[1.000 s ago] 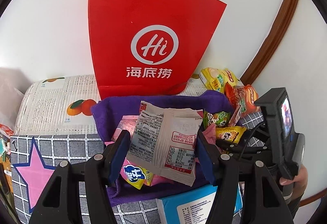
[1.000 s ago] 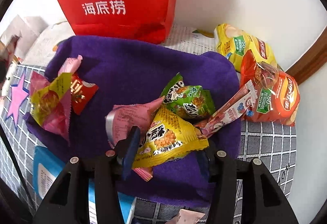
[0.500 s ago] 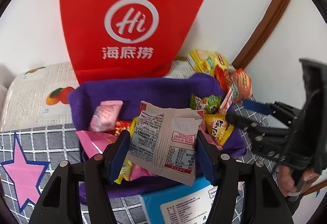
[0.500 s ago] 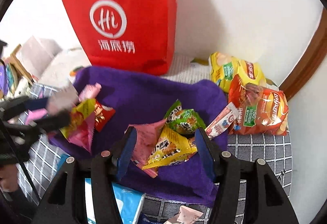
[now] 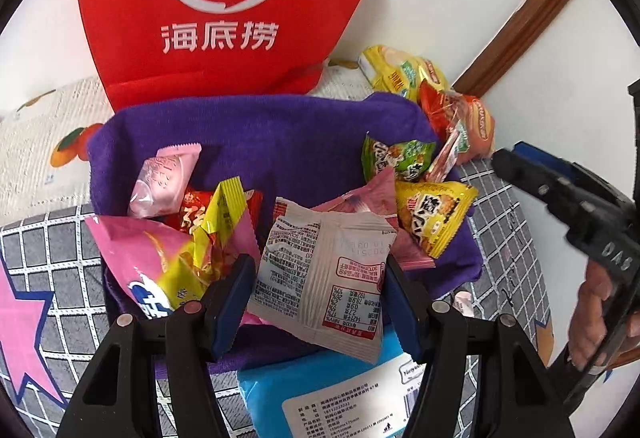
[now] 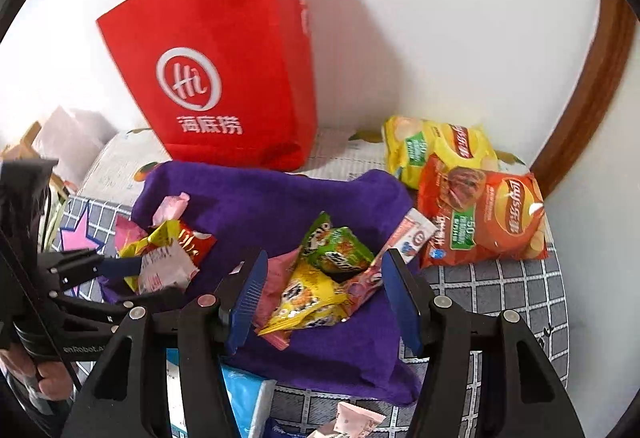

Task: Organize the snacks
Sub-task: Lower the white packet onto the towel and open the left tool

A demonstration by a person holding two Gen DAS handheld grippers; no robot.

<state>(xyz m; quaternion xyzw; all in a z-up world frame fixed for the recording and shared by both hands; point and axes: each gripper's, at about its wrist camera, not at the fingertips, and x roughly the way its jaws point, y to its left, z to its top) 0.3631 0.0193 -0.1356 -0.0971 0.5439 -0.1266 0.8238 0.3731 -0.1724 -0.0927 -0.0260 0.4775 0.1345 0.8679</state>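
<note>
Our left gripper (image 5: 318, 292) clamps a grey-white snack packet (image 5: 320, 274) above the near edge of the purple cloth (image 5: 280, 142); our right gripper (image 6: 324, 298) has just been opening and holds nothing, its jaws apart over the yellow packet (image 6: 308, 302) and green packet (image 6: 340, 250) lying on that cloth; behind stands the red bag (image 6: 224, 78).
</note>
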